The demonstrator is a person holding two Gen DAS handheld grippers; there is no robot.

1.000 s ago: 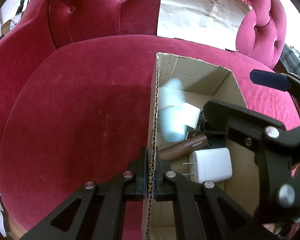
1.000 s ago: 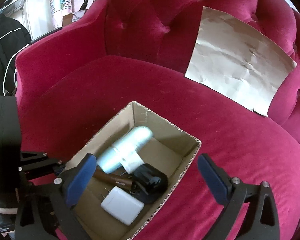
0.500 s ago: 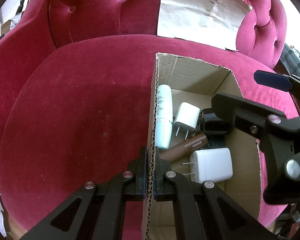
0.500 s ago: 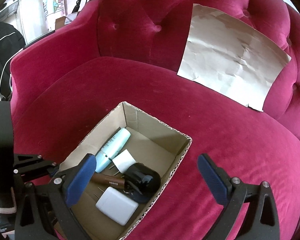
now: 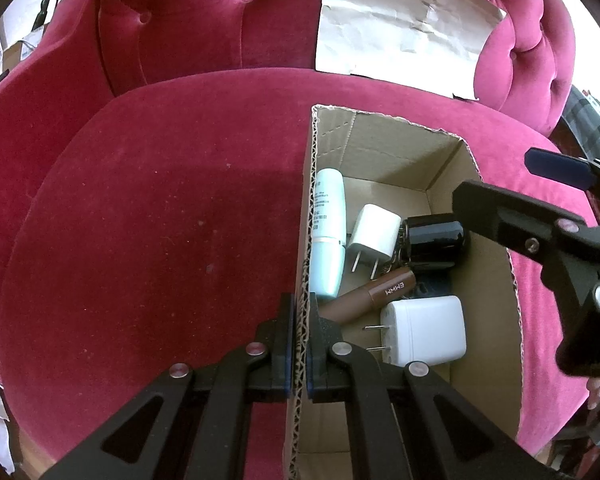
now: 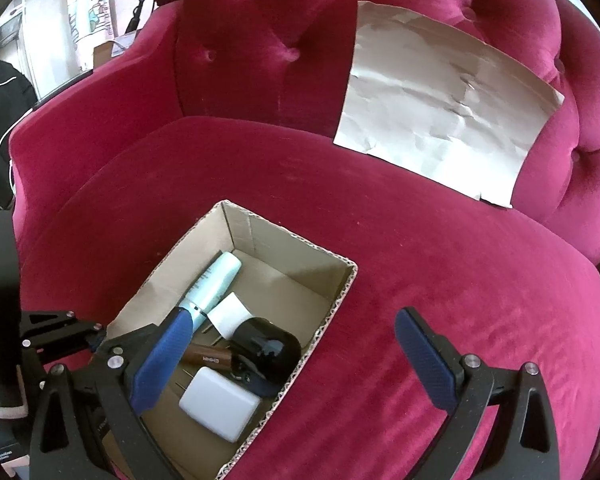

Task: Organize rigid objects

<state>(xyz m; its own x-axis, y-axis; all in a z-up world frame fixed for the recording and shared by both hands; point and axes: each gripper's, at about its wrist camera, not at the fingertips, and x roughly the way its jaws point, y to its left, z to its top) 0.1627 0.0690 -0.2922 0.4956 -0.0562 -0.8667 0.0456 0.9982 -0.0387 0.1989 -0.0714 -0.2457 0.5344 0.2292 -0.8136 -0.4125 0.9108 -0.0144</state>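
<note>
An open cardboard box sits on a crimson velvet sofa seat. Inside lie a pale blue tube, a small white plug adapter, a black glossy jar, a brown stick marked EMWM and a larger white charger. My left gripper is shut on the box's left wall. My right gripper hangs open above the box's right rim, nothing between its fingers; it also shows at the right of the left wrist view.
A crumpled sheet of paper leans on the tufted sofa back. Bare seat cushion spreads left and right of the box. Room clutter shows past the sofa's left arm.
The pale blue tube, a blur above the other items a second ago, now lies still along the box's left wall. My right gripper has drawn back slightly to the right. The left has kept still.
</note>
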